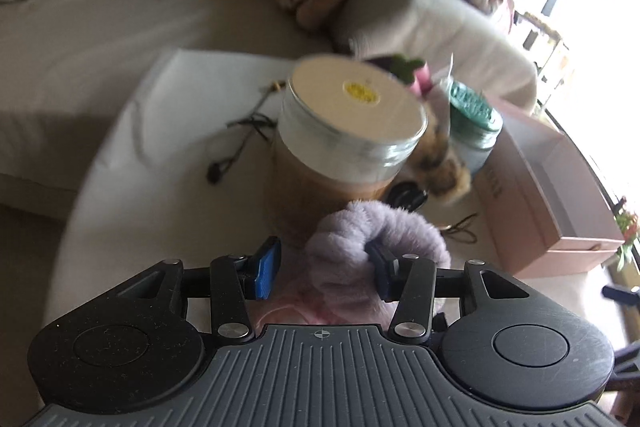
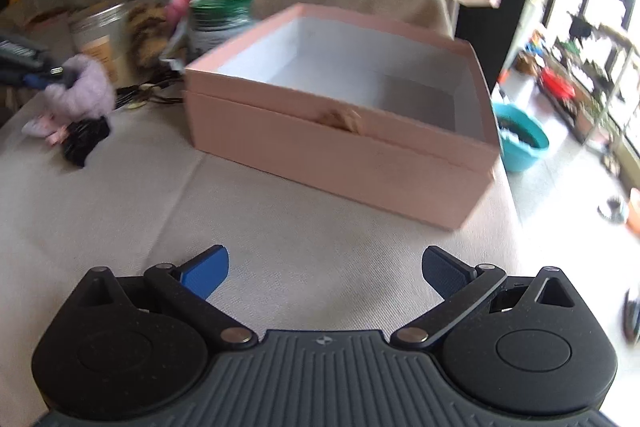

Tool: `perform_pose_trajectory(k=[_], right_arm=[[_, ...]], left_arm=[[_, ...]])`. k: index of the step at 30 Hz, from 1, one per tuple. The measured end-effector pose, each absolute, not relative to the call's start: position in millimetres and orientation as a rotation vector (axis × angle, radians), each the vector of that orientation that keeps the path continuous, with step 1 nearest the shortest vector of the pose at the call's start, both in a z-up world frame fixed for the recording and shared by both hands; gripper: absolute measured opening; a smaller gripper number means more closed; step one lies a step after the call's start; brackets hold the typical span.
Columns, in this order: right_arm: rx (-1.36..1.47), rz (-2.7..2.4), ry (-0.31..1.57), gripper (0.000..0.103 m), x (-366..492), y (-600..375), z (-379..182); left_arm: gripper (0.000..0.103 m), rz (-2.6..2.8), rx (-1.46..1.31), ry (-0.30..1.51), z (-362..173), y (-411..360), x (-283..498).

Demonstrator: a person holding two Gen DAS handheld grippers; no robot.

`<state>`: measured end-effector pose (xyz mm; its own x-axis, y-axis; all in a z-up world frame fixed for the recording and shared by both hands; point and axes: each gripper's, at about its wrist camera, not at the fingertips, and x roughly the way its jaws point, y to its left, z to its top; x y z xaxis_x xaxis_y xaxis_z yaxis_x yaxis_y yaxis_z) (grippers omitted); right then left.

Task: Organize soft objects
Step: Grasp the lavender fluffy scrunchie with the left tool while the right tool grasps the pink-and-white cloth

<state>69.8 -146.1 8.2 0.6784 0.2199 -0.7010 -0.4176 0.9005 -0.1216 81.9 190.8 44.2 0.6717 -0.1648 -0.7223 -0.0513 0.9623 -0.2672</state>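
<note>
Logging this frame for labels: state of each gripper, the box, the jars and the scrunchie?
left gripper: shut on the purple scrunchie
purple scrunchie: held, lifted off the table
right gripper: open, empty, above the table
pink box: open, looks empty inside
big jar: upright, lid on
green-lid jar: upright, lid on

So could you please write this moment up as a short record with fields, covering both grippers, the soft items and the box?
left gripper: closed on the lilac fluffy scrunchie, just above the table
right gripper: open, holding nothing, over the cloth-covered table
pink box: open, white interior looks empty
black soft item: on the table beneath the scrunchie
silver-lid jar: upright behind the scrunchie
green-lid jar: upright, beside the box
image quality: motion blur in both views
</note>
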Motion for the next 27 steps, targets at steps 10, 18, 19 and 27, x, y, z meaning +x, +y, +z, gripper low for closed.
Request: perform_pose_trajectory(k=[10,18,19,27], right_arm=[[-0.404,0.733,0.497,0.096,36,-25,57],[-0.413,0.921,0.624,0.071,65,90,42],[-0.4,0.927,0.658,0.069,73,99,39],[-0.418,0.899,0.769,0.02,96,126,25]], left_arm=[[0.025,-0.198,-0.325,0.62,62,215,30],[0.025,-0.124,-0.363,0.502,95,264,-22],[0.025,-0.11,-0.363,0.499,95,268,-24],[0.025,-0.026,-0.401,0.524,91,286,-26]])
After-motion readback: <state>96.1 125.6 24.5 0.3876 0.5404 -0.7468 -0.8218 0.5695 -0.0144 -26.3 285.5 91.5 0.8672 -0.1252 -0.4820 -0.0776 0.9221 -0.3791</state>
